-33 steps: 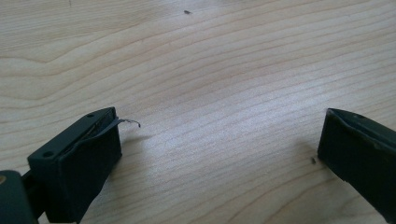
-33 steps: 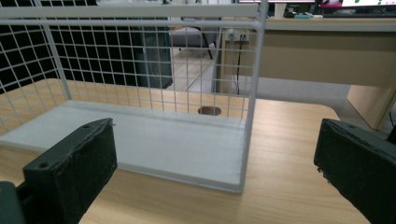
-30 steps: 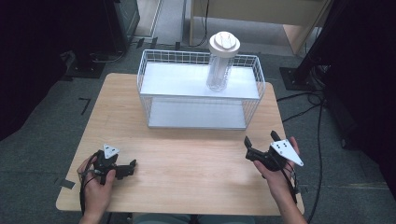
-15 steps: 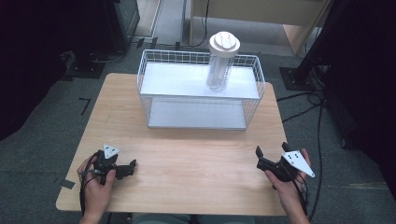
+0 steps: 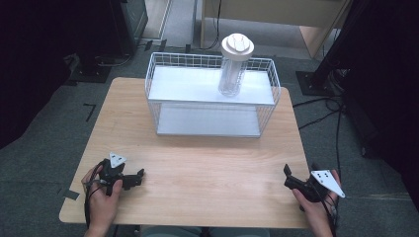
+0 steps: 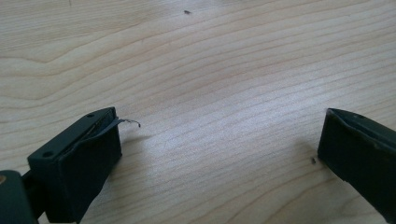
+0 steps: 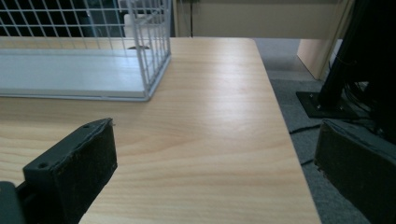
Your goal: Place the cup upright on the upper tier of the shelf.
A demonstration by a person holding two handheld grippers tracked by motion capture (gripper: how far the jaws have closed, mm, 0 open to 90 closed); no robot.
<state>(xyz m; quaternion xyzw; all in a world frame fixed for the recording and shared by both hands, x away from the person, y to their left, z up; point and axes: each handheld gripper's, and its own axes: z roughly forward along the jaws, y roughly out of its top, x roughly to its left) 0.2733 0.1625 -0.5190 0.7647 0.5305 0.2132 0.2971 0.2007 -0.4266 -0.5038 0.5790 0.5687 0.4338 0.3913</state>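
1. Left gripper (image 5: 129, 178) — I hold it low at the near left corner of the table (image 5: 207, 163), jaws spread and empty; the left gripper view has bare wood grain between them. It has kept its place over the last second.
2. Right gripper (image 5: 291, 180) — it has drawn back from a spot nearer the rack to the near right corner, by the right edge. Jaws spread, nothing between them; the right gripper view looks past them to the rack's corner and the floor beyond the edge.
3. Jar (image 5: 233, 69) — clear, white lid on, upright on the upper shelf of the rack (image 5: 158, 106), toward its right end and well apart from both grippers. Unmoved.
4. Rack — white wire, two shelves, at the far middle of the table; the lower shelf is bare.
5. Reading — the retreat of my right hand, with the jar set on the shelf, suggests the placing is done and both grippers sit at rest; alternatively, a reach for the jar has yet to begin. I cannot tell which.
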